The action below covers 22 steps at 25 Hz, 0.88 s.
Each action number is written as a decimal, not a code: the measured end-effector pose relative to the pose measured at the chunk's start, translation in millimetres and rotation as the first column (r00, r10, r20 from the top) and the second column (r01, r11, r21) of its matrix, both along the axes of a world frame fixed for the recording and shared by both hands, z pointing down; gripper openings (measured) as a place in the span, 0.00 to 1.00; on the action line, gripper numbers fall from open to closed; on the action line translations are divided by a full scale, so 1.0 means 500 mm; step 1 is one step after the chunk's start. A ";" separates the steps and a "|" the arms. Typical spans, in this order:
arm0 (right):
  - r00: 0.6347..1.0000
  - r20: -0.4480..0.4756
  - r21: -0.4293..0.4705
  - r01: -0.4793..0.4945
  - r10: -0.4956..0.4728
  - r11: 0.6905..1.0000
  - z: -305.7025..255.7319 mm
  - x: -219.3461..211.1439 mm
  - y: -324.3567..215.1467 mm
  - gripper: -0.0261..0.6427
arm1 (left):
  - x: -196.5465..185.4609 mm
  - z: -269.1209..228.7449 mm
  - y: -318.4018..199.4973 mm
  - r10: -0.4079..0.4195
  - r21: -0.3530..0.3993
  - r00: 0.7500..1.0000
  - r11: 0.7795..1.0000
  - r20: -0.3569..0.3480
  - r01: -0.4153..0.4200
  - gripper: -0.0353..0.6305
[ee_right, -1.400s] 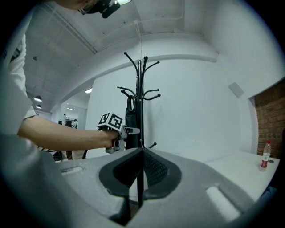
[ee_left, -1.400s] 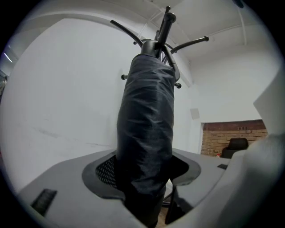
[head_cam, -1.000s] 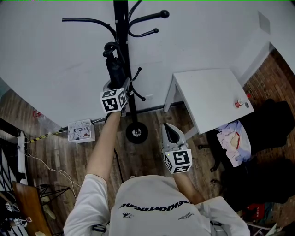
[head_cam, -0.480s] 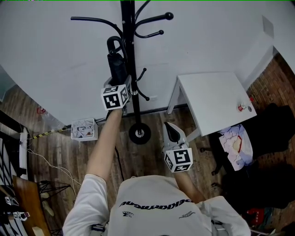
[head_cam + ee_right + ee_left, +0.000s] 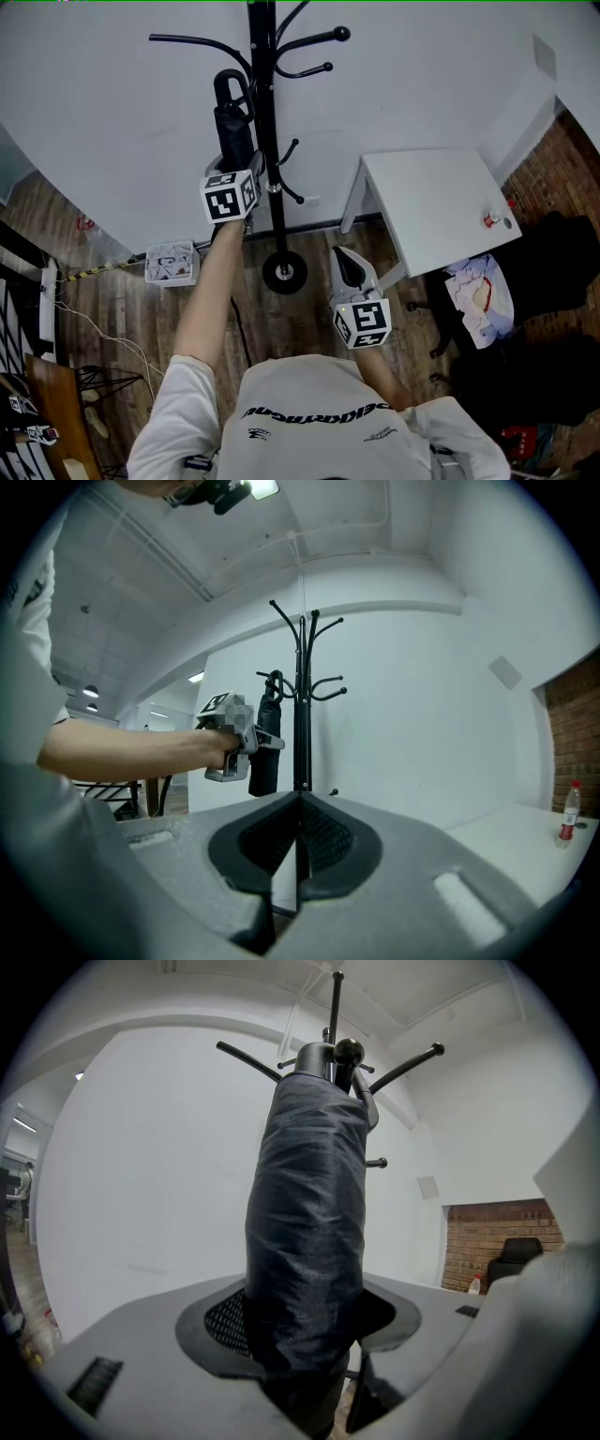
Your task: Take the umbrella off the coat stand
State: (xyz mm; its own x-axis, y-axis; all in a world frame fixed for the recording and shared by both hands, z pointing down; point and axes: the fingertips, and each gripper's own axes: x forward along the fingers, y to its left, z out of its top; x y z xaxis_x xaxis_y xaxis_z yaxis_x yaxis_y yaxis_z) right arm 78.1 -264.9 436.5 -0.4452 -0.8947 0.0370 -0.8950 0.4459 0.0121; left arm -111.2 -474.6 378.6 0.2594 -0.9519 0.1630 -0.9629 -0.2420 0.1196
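Clamping umbrella (image 5: 305, 1241) in left tongs (image 5: 236, 176) | coat stand (image 5: 265, 112) top cropped

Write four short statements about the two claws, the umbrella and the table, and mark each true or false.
1. The left claw is clamped on the folded black umbrella. True.
2. The right claw grips the coat stand. False: its jaws are shut on nothing, well apart from the stand.
3. A small bottle stands on the white table. True.
4. The umbrella lies on the floor. False: it is held upright beside the stand's pole.
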 end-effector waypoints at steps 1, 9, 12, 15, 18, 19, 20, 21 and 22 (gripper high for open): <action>1.000 0.000 0.002 0.001 -0.001 1.000 -0.001 0.000 0.002 0.04 | -0.003 0.000 0.005 -0.005 0.001 1.000 1.000 0.000 0.005 0.44; 1.000 -0.003 0.015 0.019 -0.019 1.000 -0.007 -0.006 0.008 0.04 | -0.017 -0.012 0.031 -0.020 0.019 1.000 1.000 0.003 0.020 0.44; 1.000 -0.002 0.020 0.022 -0.022 1.000 -0.012 -0.007 0.009 0.04 | -0.020 -0.013 0.043 -0.020 0.022 1.000 1.000 0.013 0.020 0.44; 1.000 -0.002 0.021 0.026 -0.026 0.999 -0.016 -0.009 0.010 0.04 | -0.018 -0.012 0.055 -0.019 0.021 1.000 1.000 0.012 0.019 0.44; 1.000 0.000 0.028 0.031 -0.031 0.999 -0.020 -0.010 0.017 0.04 | -0.014 -0.011 0.074 -0.016 0.022 1.000 1.000 0.016 0.016 0.44; 0.999 0.001 0.029 0.032 -0.032 0.999 -0.020 -0.010 0.019 0.04 | -0.012 -0.011 0.080 -0.015 0.023 1.000 1.000 0.019 0.015 0.44; 0.999 0.002 0.030 0.033 -0.033 0.999 -0.021 -0.010 0.020 0.04 | -0.011 -0.011 0.086 -0.015 0.023 1.000 1.000 0.022 0.015 0.44; 0.999 0.002 0.030 0.035 -0.035 0.999 -0.021 -0.011 0.020 0.04 | -0.011 -0.011 0.091 -0.017 0.023 1.000 1.000 0.027 0.016 0.44; 0.999 -0.001 0.033 0.039 -0.039 0.999 -0.022 -0.013 0.020 0.04 | -0.011 -0.011 0.096 -0.020 0.023 0.999 1.000 0.032 0.019 0.44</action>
